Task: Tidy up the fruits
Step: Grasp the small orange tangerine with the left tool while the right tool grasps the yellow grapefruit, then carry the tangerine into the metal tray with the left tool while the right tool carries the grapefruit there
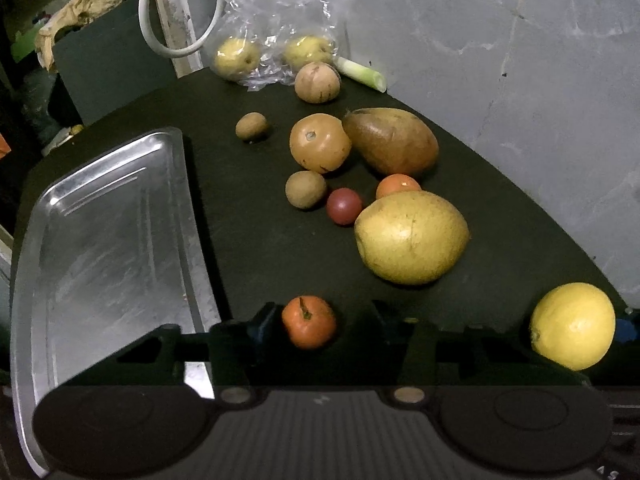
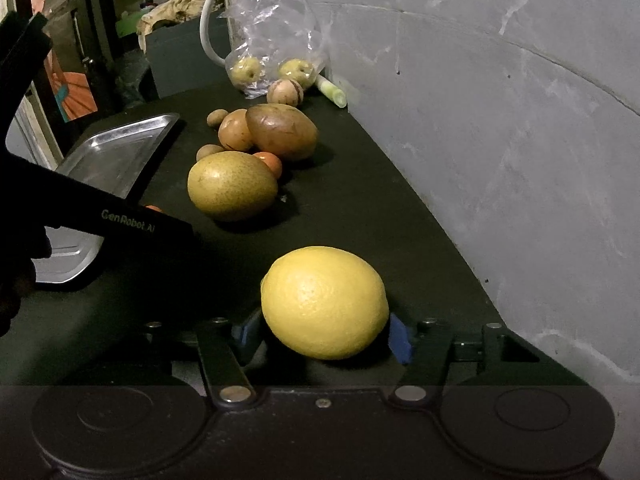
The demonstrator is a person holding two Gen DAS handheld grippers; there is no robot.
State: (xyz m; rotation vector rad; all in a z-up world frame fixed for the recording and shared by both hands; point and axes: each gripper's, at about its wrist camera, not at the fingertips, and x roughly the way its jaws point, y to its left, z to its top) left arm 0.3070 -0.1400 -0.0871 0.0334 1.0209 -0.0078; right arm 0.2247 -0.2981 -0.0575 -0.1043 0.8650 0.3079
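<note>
A small orange tangerine (image 1: 308, 322) lies on the dark table between the fingers of my left gripper (image 1: 320, 320), which is open, with a gap on the fruit's right side. A yellow lemon (image 2: 324, 302) sits low over the table, and my right gripper (image 2: 325, 332) is shut on it, a blue pad (image 2: 250, 328) pressing each side. The same lemon (image 1: 572, 326) shows at the right of the left wrist view. An empty steel tray (image 1: 112, 240) lies left of the tangerine. The left gripper's black body (image 2: 128, 226) crosses the right wrist view.
Loose fruit fills the table's middle: a large yellow-green fruit (image 1: 412, 236), a brown mango (image 1: 392, 140), an orange-brown round fruit (image 1: 320, 142), two kiwis (image 1: 306, 189), a small red fruit (image 1: 344, 206). A plastic bag (image 1: 272, 20) with yellow apples stands at the back. A grey wall (image 1: 520, 80) borders the right.
</note>
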